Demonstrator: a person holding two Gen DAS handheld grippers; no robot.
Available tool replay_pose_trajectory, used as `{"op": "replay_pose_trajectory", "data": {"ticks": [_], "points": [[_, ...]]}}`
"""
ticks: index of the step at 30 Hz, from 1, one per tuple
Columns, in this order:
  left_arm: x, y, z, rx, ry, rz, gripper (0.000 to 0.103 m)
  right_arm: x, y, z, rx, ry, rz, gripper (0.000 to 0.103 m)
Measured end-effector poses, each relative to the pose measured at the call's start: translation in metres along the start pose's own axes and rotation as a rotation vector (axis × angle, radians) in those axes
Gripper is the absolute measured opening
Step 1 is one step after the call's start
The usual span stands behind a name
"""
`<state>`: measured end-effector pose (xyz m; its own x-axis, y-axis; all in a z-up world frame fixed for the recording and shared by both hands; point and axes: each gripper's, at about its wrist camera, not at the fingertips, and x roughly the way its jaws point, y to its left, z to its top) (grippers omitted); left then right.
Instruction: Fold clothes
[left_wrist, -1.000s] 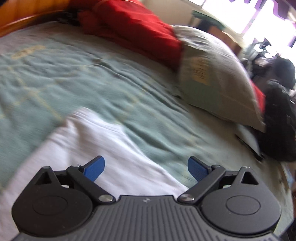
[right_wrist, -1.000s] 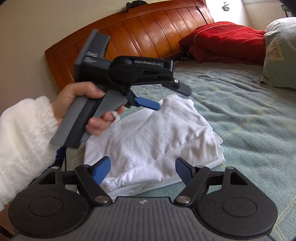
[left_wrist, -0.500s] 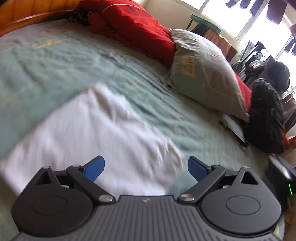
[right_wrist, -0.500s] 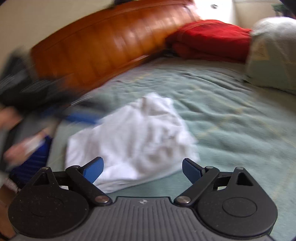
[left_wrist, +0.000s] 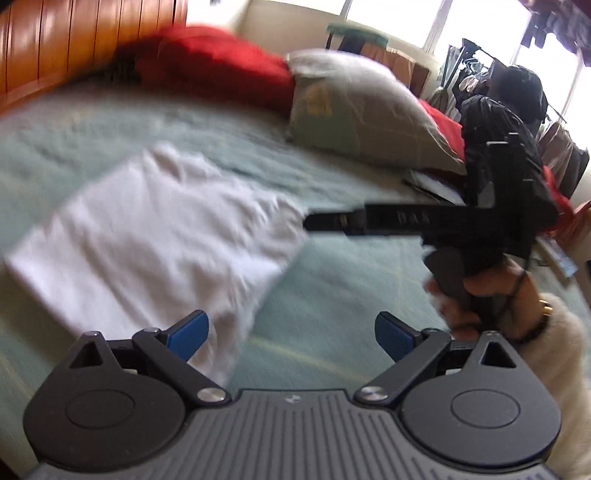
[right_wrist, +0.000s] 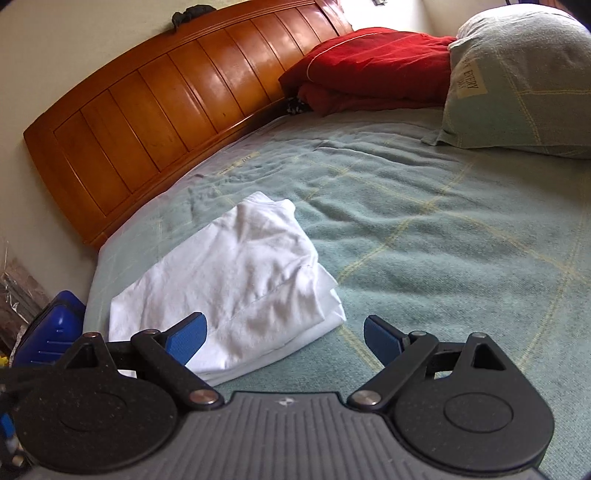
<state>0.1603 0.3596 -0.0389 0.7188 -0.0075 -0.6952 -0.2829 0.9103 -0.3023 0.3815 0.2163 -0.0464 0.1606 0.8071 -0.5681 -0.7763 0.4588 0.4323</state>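
Note:
A white garment (right_wrist: 236, 280) lies folded in a thick rectangle on the green blanket (right_wrist: 424, 240), near the bed's left edge. My right gripper (right_wrist: 284, 338) hovers just in front of its near edge, open, with nothing between the blue pads. The left wrist view is blurred; there the white garment (left_wrist: 155, 236) sits ahead and to the left. My left gripper (left_wrist: 291, 332) is open and empty above the garment's near corner. The right gripper (left_wrist: 317, 223) also shows there from the side, held by a hand (left_wrist: 476, 302), its tip close to the garment's right edge.
A wooden headboard (right_wrist: 166, 110) runs along the far side. A red blanket (right_wrist: 369, 70) and a grey-green pillow (right_wrist: 517, 85) lie at the head of the bed. A blue object (right_wrist: 51, 332) stands beside the bed at left. Black bags (left_wrist: 509, 122) sit at the far right.
The left gripper has drawn back from over the garment and gone out of the right wrist view. The right gripper now shows in the left wrist view. The garment stays folded in place.

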Motion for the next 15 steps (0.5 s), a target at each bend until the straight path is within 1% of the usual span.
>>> {"op": "replay_pose_trajectory", "data": {"ticks": [2, 4, 5, 7, 8, 15], "points": [[0.008, 0.0, 0.001, 0.001, 0.0, 0.008, 0.096, 0.001, 0.003, 0.0, -0.007, 0.003, 0.003, 0.095], [0.014, -0.001, -0.002, -0.014, 0.038, -0.012, 0.095, 0.001, 0.004, -0.001, -0.015, 0.007, 0.007, 0.095], [0.012, -0.001, -0.002, -0.014, 0.043, -0.025, 0.095, 0.001, 0.006, -0.001, -0.02, 0.008, 0.008, 0.095], [-0.001, 0.002, 0.002, 0.002, 0.024, -0.057, 0.096, 0.0, 0.007, -0.001, -0.024, 0.002, 0.009, 0.095], [-0.005, 0.007, 0.003, 0.0, 0.016, -0.048, 0.096, 0.0, 0.009, -0.001, -0.029, 0.001, 0.013, 0.095], [-0.007, 0.064, 0.017, -0.08, -0.031, 0.177, 0.096, 0.001, 0.023, -0.006, -0.068, -0.01, 0.047, 0.095]]}}
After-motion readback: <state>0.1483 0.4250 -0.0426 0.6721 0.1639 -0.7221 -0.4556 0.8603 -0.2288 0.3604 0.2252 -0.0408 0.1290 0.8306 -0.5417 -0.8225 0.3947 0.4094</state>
